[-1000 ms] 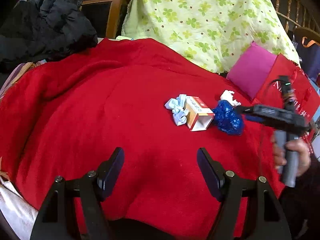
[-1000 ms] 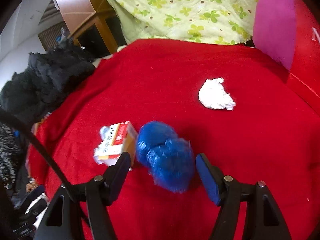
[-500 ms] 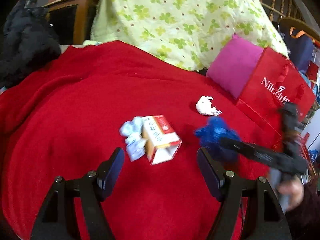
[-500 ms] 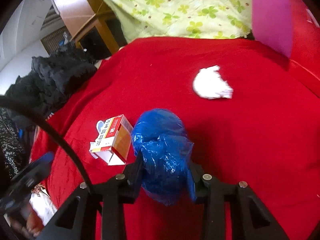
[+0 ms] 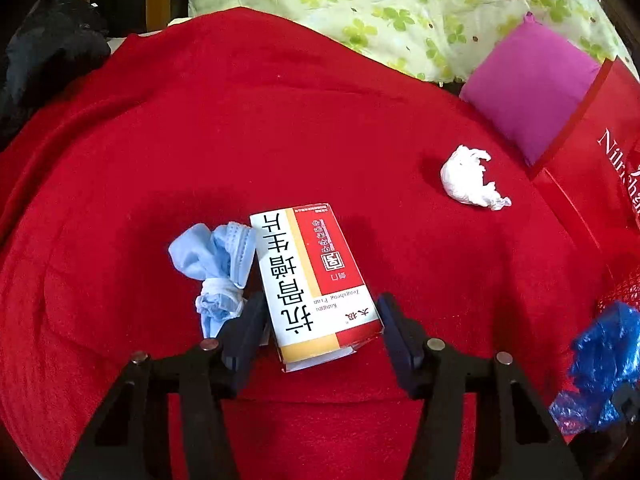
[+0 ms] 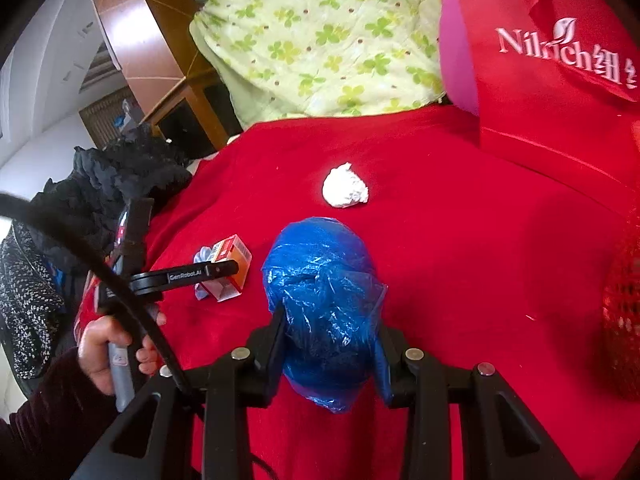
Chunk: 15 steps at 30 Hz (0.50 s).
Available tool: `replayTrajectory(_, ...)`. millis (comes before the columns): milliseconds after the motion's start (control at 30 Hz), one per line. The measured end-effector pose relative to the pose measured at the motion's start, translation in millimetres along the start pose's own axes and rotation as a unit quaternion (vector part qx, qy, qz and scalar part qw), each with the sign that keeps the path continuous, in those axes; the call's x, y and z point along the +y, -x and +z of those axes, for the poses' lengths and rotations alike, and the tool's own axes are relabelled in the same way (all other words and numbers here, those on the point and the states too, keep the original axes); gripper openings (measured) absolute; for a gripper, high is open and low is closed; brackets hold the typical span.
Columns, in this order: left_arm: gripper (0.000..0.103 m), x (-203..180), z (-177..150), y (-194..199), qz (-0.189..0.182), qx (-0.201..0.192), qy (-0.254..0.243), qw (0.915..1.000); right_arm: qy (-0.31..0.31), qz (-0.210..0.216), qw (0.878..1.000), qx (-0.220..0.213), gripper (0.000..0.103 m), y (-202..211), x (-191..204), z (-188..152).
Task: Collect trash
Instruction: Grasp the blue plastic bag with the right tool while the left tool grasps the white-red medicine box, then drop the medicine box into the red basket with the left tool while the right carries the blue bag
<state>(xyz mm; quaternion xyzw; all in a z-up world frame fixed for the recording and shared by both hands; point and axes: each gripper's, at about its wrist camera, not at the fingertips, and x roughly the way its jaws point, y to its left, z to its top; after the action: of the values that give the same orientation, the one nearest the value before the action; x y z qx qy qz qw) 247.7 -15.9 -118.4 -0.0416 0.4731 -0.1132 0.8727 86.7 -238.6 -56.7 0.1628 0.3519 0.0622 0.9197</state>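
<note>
On the red blanket [image 5: 200, 140] lies a red, white and yellow medicine box [image 5: 312, 276], with a crumpled light-blue wad [image 5: 216, 256] against its left side. My left gripper [image 5: 320, 328] straddles the box's near end. Its jaws are closing and the pads stand close at both sides without a clear squeeze. A white tissue ball [image 5: 468, 178] sits further right. My right gripper [image 6: 330, 344] is shut on a crumpled blue plastic bag [image 6: 320, 280] and holds it above the blanket. The same bag [image 5: 604, 360] shows at the right edge of the left wrist view.
A red paper carrier bag [image 6: 552, 80] stands at the right, with a pink cushion [image 5: 528, 84] beside it and red mesh [image 6: 624, 320] near the edge. A green floral quilt [image 5: 400, 8] is piled behind. Dark clothing [image 6: 120, 176] lies at the left. A person's hand [image 6: 104, 344] holds the left gripper's handle.
My left gripper moved up to the medicine box and its jaws narrowed around it. The right gripper shut on the blue bag, lifted it and carried it right, toward the red carrier bag.
</note>
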Motion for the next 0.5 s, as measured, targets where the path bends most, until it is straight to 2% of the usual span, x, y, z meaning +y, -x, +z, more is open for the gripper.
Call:
replayTrajectory(67, 0.057, -1.0, -3.3, 7.3, -0.007, -0.005, 0.003, 1.0, 0.006, -0.003, 1.0, -0.009, 0.039, 9.3, 1.6, -3.4)
replayTrajectory(233, 0.057, -21.7, -20.1, 57.6, -0.035, -0.045, -0.019, 0.9982, 0.003, 0.004, 0.999, -0.036, 0.039, 35.3, 1.1, -5.2)
replayTrajectory(500, 0.057, -70.3, -52.4, 141.3, -0.078, -0.112, -0.08, 0.9873, -0.02, 0.002, 0.997, -0.077, 0.039, 77.3, -1.9, -3.7)
